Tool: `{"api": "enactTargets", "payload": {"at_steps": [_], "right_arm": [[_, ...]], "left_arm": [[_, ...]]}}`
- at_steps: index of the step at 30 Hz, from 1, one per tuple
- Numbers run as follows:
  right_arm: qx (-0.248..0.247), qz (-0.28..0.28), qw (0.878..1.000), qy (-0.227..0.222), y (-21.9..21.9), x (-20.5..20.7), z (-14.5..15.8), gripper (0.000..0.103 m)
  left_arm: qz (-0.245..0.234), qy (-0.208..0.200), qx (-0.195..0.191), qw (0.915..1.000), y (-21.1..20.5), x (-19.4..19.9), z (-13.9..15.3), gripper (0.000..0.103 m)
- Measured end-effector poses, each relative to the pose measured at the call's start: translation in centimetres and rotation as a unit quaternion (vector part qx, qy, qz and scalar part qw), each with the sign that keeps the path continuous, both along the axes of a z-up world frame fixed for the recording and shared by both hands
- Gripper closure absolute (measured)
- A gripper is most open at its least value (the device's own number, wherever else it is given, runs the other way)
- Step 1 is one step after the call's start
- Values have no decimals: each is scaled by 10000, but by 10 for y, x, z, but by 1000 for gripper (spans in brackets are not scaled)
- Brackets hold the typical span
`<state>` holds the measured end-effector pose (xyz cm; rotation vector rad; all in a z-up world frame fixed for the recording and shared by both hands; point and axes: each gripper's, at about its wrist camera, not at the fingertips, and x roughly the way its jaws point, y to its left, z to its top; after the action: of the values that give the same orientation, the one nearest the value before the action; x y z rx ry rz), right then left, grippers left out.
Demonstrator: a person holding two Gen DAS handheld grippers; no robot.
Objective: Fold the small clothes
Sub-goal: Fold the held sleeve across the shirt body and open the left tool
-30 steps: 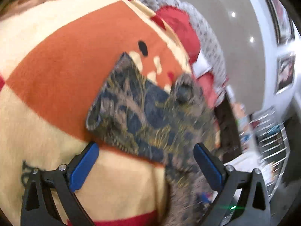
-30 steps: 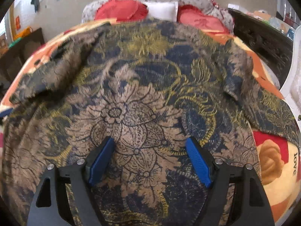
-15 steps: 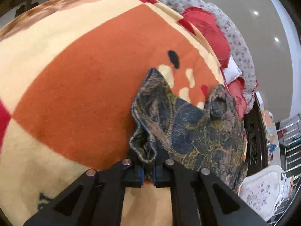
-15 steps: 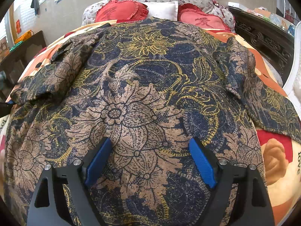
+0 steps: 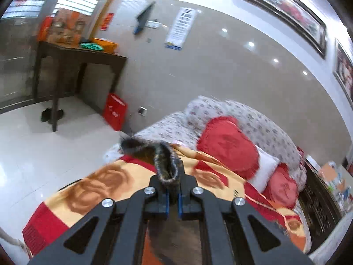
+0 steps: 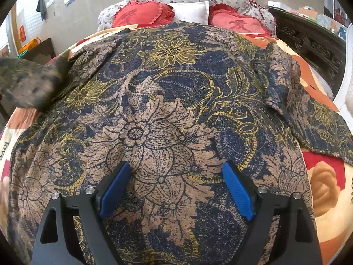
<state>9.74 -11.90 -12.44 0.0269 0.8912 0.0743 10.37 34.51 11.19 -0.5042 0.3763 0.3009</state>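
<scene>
A floral garment (image 6: 172, 119) in navy, tan and yellow lies spread over the orange and cream blanket (image 6: 322, 183) on the bed. My right gripper (image 6: 176, 187) is open and hovers low over the garment's lower middle, holding nothing. My left gripper (image 5: 173, 201) is shut on the garment's left sleeve (image 5: 165, 163) and holds it up off the bed. The raised sleeve also shows blurred at the left of the right wrist view (image 6: 28, 84).
Red heart cushions (image 6: 143, 14) and a white pillow (image 6: 192, 11) lie at the head of the bed. A dark carved cabinet (image 6: 308, 44) stands to the right. A dark table (image 5: 75, 66) and a red bag (image 5: 114, 112) stand on the tiled floor at left.
My left gripper closed on the sleeve edge and has lifted it, so its camera now faces the room. The right gripper has stayed open over the garment.
</scene>
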Motion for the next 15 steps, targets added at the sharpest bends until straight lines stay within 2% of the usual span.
{"api": "enactTargets", "payload": {"at_steps": [3,5,7,10,12,14,15], "right_arm": [[-33,-3,10000,9,2,0,0,16],[-64,-6,10000,25,3,1,-1,16],[-91,-15,9999,141,4,3,2,16],[-96,41,9990,438,5,13,11,18],[101,75,9991,403,4,17,24,20],[230,97,9993,284,3,23,38,20],[253,117,9994,226,4,25,44,20]], "left_arm": [[-526,-17,-52,9986,-34,5,-8,99],[-1185,21,-246,9926,-67,19,-21,99],[-2008,178,-463,9784,-112,36,-39,98],[-2883,525,-490,9548,-178,51,-77,98],[-3234,891,-460,9409,-217,61,-115,98],[-3372,1219,-494,9322,-244,72,-151,98],[-3462,1346,-519,9270,-251,75,-165,93]]}}
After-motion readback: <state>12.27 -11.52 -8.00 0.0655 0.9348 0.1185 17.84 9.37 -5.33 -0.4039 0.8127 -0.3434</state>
